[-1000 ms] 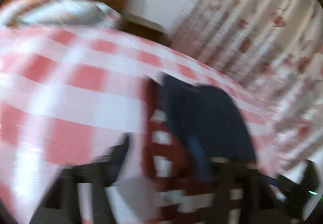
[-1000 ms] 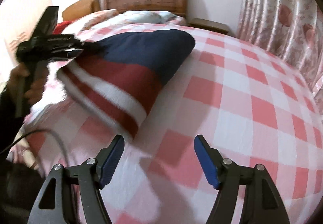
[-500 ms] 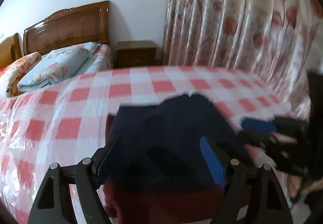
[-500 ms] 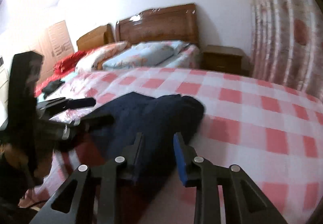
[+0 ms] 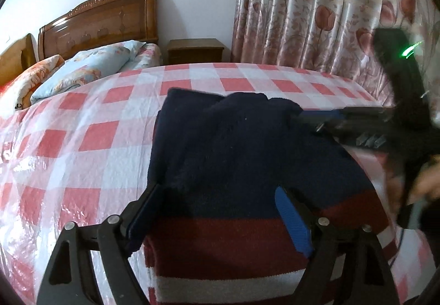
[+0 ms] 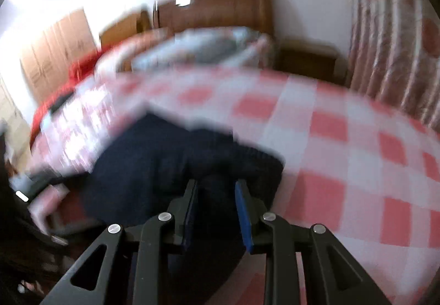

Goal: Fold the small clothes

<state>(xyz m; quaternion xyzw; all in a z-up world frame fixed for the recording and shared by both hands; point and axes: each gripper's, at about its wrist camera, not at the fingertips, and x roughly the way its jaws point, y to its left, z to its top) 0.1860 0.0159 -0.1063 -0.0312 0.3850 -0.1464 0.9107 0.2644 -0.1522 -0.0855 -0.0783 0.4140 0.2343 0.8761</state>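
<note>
A small knitted sweater [image 5: 247,156], navy on top with dark red and white stripes at its near end, lies folded on the red-and-white checked bed cover [image 5: 90,134]. My left gripper [image 5: 217,206] is open, its fingers spread just above the striped near end. My right gripper [image 6: 216,195] is nearly closed on a navy fold of the sweater [image 6: 165,167]; the right wrist view is blurred by motion. In the left wrist view the right gripper [image 5: 327,115] reaches in from the right and pinches the sweater's far right edge.
Pillows [image 5: 82,68] and a wooden headboard [image 5: 99,21] lie at the far end of the bed. A wooden nightstand [image 5: 195,50] stands beside floral curtains [image 5: 316,16] on the right. A red blanket [image 6: 68,85] lies at the far left.
My left gripper let go of the sweater, opened and came over its near end. My right gripper narrowed from wide open and closed on the navy edge while moving.
</note>
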